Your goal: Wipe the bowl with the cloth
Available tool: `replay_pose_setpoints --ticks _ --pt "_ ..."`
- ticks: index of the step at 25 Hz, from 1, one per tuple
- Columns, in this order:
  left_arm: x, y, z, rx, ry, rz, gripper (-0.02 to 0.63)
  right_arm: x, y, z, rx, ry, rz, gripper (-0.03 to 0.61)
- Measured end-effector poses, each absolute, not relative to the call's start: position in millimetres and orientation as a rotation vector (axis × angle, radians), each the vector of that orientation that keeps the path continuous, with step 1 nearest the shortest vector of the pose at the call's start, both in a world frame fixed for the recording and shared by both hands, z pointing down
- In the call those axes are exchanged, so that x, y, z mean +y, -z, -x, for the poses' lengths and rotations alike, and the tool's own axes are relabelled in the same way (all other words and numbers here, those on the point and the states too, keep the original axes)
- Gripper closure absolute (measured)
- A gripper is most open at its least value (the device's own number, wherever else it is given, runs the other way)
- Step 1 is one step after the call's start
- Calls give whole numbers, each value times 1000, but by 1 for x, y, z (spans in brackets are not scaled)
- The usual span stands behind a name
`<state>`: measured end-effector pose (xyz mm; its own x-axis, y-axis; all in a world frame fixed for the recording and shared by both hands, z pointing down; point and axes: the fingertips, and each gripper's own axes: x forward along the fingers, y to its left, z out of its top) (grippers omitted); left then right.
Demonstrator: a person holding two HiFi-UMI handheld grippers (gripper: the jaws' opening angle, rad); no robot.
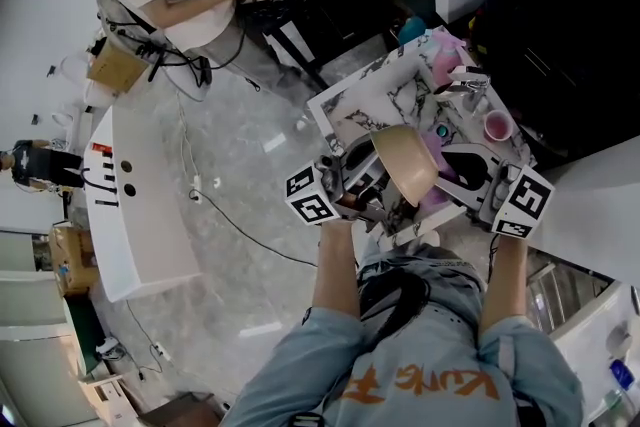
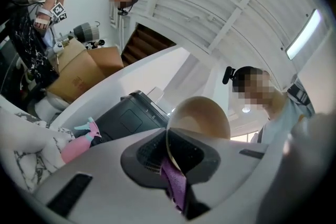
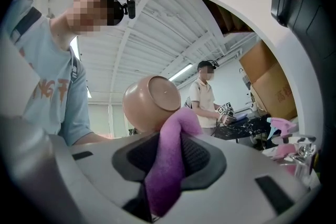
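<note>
Holding a bowl (image 1: pixel 405 160) up on its side above the counter (image 1: pixel 345 103) edge, cloth (image 1: pixel 437 157) against it

Hangs tilted clear of the counter, between left gripper (image 1: pixel 392 203) and right gripper (image 1: pixel 448 177). Pinches the bowl (image 2: pixel 202 118) rim in the left gripper (image 2: pixel 172 157), jaws nearly together on the thin wall; shows a purple strip just below the rim there, possibly cloth (image 2: pixel 176 186) caught in the same pinch, though hard to tell from that angle. Clamps the cloth (image 3: pixel 167 165) in the right gripper (image 3: pixel 168 152), jaws pressed onto the folded pink-purple wad. Presses the wad's top end against the bowl's (image 3: pixel 149 102) outside, just beside the foot ring, with the base turned toward the right gripper view
</note>
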<state>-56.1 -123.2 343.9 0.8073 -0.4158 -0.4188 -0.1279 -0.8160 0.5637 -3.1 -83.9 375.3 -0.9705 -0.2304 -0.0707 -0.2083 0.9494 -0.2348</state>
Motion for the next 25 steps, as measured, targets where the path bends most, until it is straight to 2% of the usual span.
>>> replay_pose_setpoints --ticks 15,20,25 --pt "-148 -389 110 -678 786 -2246 583 -73 -364 -1 2876 403 121 448" --pt "-132 -411 108 -650 668 -2245 583 -72 -348 -2 2748 420 54 449" --pt "-114 -413 106 -555 680 -2250 583 -70 -342 3 2703 417 24 449"
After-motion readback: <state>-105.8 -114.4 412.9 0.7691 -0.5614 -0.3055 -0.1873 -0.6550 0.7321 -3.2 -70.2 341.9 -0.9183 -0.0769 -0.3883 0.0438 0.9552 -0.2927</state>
